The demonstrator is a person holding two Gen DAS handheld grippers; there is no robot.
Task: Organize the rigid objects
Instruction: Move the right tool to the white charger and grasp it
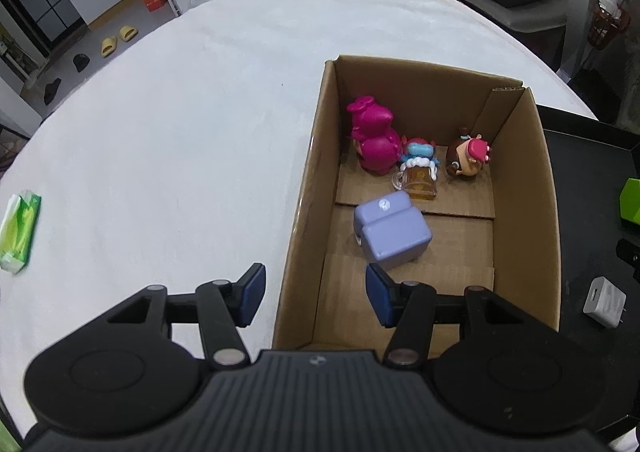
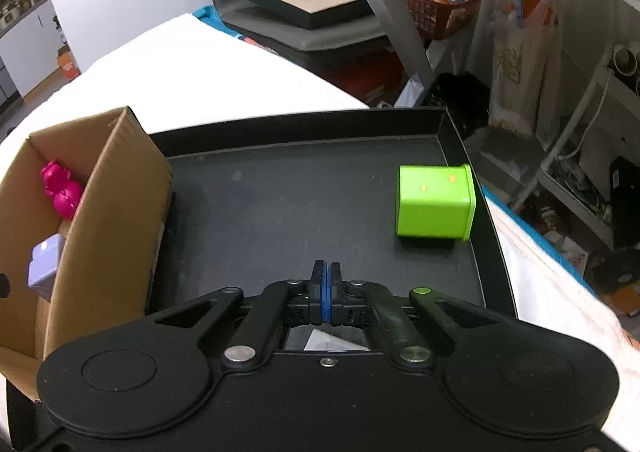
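Note:
A brown cardboard box (image 1: 532,188) stands open on the white table. Inside it are a magenta figure (image 1: 374,140), a small figure with an amber mug (image 1: 418,172), a brown round-headed figure (image 1: 466,158) and a lavender block (image 1: 394,230). My left gripper (image 1: 316,294) is open and empty, straddling the box's near left wall, just short of the lavender block. My right gripper (image 2: 327,284) is shut and empty above a black tray (image 2: 280,192). A lime green cube tin (image 2: 434,202) lies at the tray's far right. The box (image 2: 108,212) stands to the left.
A green tissue pack (image 1: 20,232) lies at the table's left edge. A white charger plug (image 1: 604,302) lies on the black tray (image 1: 588,180) right of the box. The green tin's edge (image 1: 630,202) shows there. Shelves and clutter (image 2: 440,8) stand beyond the table.

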